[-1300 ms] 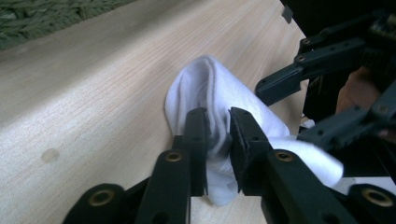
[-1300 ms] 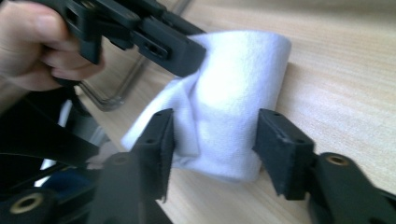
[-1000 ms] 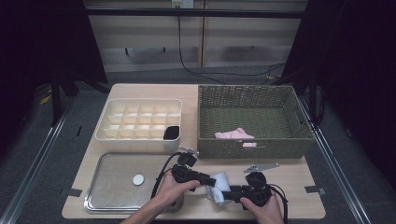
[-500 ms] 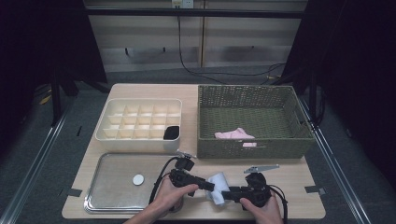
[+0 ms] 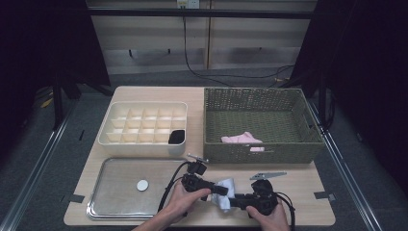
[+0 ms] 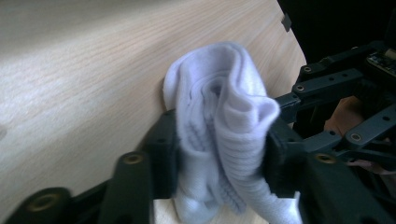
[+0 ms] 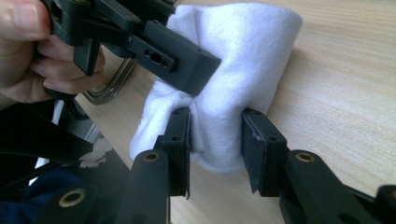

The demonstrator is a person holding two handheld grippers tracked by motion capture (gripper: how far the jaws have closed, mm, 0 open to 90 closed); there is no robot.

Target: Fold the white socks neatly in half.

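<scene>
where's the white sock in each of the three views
High view: the white sock lies low and centre, between the two grippers on the wooden table.
Left gripper view: the sock stands centre, bunched between the left gripper.
Right gripper view: the sock sits centre, its lower part squeezed by the right gripper.
Shared landmark: the table's pale wood grain beside the sock.

Both hands low at 6 o'clock; left tongs (image 5: 217, 189) point toward 3, right tongs (image 5: 230, 201) toward 9, tips meeting, both just closing on white sock (image 5: 226, 185).
</scene>
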